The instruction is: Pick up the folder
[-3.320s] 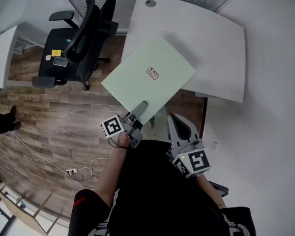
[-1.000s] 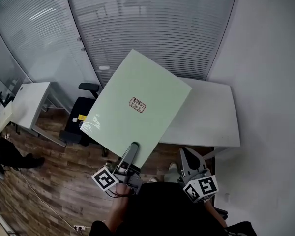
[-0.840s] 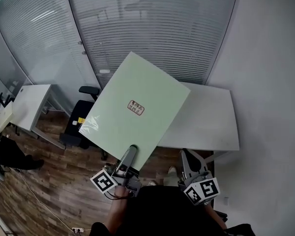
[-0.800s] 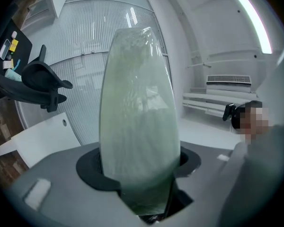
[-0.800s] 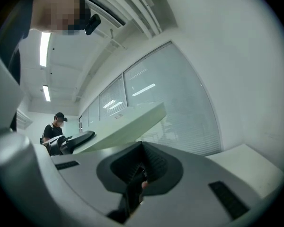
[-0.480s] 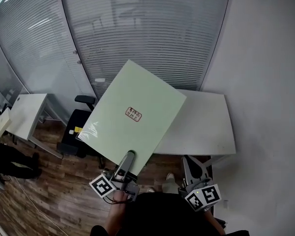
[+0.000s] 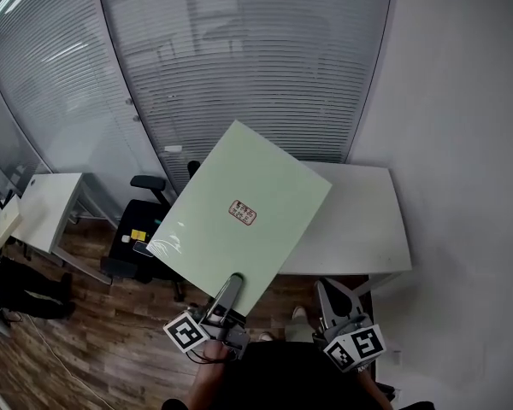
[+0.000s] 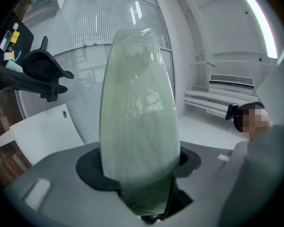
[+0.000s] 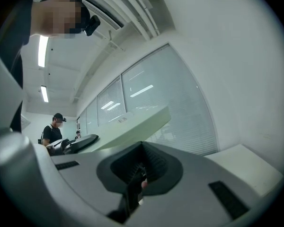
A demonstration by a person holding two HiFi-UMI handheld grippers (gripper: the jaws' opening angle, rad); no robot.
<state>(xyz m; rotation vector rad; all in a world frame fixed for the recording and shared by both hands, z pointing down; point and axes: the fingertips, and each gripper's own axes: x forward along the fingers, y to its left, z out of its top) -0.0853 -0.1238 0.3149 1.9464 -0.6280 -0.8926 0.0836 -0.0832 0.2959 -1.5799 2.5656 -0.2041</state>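
Evidently at the holding stage, with the pale green folder (image 7: 244, 229) up in the air at 12 o'clock from the left gripper (image 7: 231, 284), its far end leaning toward 1 o'clock. Clamped near its lowest corner between the left fingers (image 8: 47, 178), closed hard on the edge in the left gripper view. Well apart from the white desk (image 7: 359, 225) at 3 o'clock, and partly in front of the black chair (image 7: 141, 229) at 9 o'clock in the head view. Nothing on the other side: right gripper (image 7: 327, 301) low at 5 o'clock, fingers (image 9: 217, 174) pressed together and empty. Judged complete as far as the lift itself goes. Next, most likely: hold the grip firm and the wrist level, given one pinch near a corner on so broad and light a thing, prone to sag or swing. Bring the right gripper to a second edge only if needed for steadying.
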